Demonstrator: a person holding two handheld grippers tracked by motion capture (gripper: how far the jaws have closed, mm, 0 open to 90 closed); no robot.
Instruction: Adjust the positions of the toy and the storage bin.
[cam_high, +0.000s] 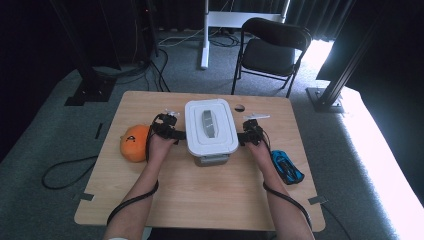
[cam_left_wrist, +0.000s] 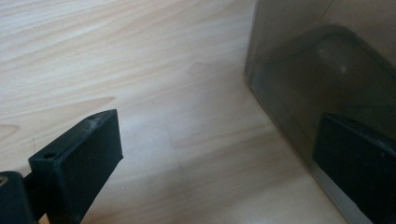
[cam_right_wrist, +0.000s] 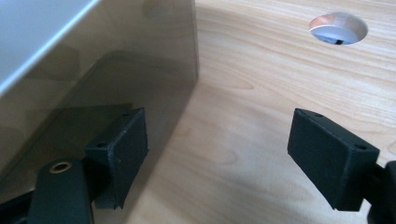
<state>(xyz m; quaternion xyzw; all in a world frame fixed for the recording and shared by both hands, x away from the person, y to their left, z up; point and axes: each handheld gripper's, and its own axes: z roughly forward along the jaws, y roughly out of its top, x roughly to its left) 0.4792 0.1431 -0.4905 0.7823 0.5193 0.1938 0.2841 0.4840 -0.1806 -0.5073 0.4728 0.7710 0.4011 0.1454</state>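
Observation:
A smoky translucent box (cam_high: 212, 159) with a white lid (cam_high: 211, 125) stands in the middle of the wooden table (cam_high: 200, 200). My left gripper (cam_high: 167, 129) sits at the box's left side and my right gripper (cam_high: 250, 134) at its right side. In the left gripper view the jaws (cam_left_wrist: 217, 158) stand wide apart over bare wood, one jaw close against the box wall (cam_left_wrist: 327, 70). In the right gripper view the jaws (cam_right_wrist: 224, 156) are also open, one jaw beside the box wall (cam_right_wrist: 116, 60) under the lid's edge (cam_right_wrist: 32, 32). Nothing lies between either pair.
An orange rounded object (cam_high: 134, 142) lies left of my left hand. A blue object (cam_high: 287, 166) lies near the table's right edge. A round hole (cam_high: 239, 107) is cut in the tabletop behind the box. A black chair (cam_high: 272, 50) stands beyond the table.

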